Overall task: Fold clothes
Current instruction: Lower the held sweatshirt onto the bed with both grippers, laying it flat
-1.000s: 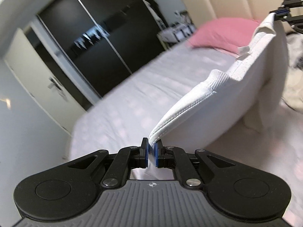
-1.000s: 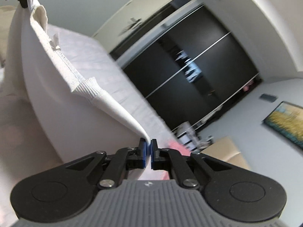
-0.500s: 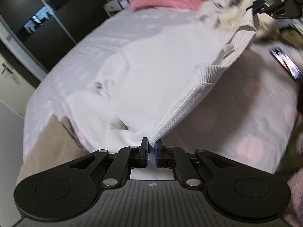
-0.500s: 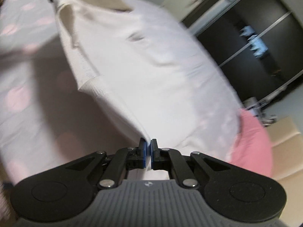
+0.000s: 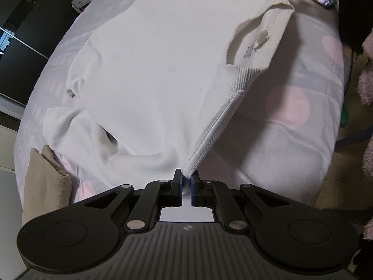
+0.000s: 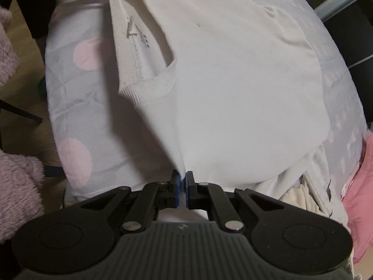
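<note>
Spread over the polka-dot bed [image 5: 303,121], your white sweatshirt [image 5: 151,70] fills the frame's centre, both shoulders clamped by left gripper [image 5: 185,182] and right gripper [image 6: 183,181] fingers, so lower them evenly, keeping the neckline [image 6: 130,88] taut before releasing.

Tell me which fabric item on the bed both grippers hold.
The white sweatshirt, spread across the bed with its ribbed collar showing. The beige cloth and pink pillow lie untouched at the edges.

White cotton sweatshirt [image 5: 149,74], formerly hanging in mid-air, now spreads across the dotted grey bed [image 5: 303,121]; both tongs lowered.
</note>
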Motion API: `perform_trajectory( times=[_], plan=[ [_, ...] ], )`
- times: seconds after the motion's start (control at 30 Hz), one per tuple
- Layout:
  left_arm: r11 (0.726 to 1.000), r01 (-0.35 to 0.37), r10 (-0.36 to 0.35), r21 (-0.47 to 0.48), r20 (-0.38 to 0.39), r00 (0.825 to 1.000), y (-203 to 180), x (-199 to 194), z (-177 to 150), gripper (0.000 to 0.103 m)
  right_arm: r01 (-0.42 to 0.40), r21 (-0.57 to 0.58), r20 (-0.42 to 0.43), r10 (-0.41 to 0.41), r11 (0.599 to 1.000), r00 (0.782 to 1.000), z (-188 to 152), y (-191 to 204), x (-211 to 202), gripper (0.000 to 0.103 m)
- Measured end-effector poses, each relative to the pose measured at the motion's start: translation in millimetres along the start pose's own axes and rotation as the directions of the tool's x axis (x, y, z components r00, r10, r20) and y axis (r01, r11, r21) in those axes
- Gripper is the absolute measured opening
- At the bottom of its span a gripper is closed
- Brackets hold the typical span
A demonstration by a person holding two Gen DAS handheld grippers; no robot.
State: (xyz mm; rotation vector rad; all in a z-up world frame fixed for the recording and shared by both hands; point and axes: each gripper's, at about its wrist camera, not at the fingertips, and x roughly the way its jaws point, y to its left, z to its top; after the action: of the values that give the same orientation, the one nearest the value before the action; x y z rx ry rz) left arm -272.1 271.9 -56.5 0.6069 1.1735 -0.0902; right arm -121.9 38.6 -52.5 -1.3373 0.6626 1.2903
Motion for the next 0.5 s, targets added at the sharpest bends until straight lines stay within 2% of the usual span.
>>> perform_trajectory(
  times=[0.13, 0.27, 0.4, 0.5],
  plan=[
    [1.000, 0.010, -0.010, 0.005, 0.025, 1.000, 18.4, -17.6, 2.1, 0.004, -0.054, -0.014, 0.027, 0.055, 0.998, 0.998, 11.5, -26.1, -22.5, 0.005],
    [0.997, 0.067, -0.068, 0.047, 0.021, 0.997, 29.2, -38.2, 5.0, 0.004, -0.115, -0.089, -0.007, 0.115, 0.989, 0.993, 18.8, -24.1, -44.0, 0.005],
    [0.983, 0.138, -0.135, 0.121, -0.030, 0.990, 22.5, -55.5, 7.1, 0.004, -0.194, -0.133, -0.053, 0.188, 0.972, 0.981, 21.0, -15.9, -54.0, 0.005],
    [0.966, 0.203, -0.192, 0.158, -0.081, 0.978, 10.3, -55.6, 7.0, 0.004, -0.257, -0.158, -0.091, 0.245, 0.953, 0.965, 21.3, -5.5, -44.0, 0.005]
  ],
)
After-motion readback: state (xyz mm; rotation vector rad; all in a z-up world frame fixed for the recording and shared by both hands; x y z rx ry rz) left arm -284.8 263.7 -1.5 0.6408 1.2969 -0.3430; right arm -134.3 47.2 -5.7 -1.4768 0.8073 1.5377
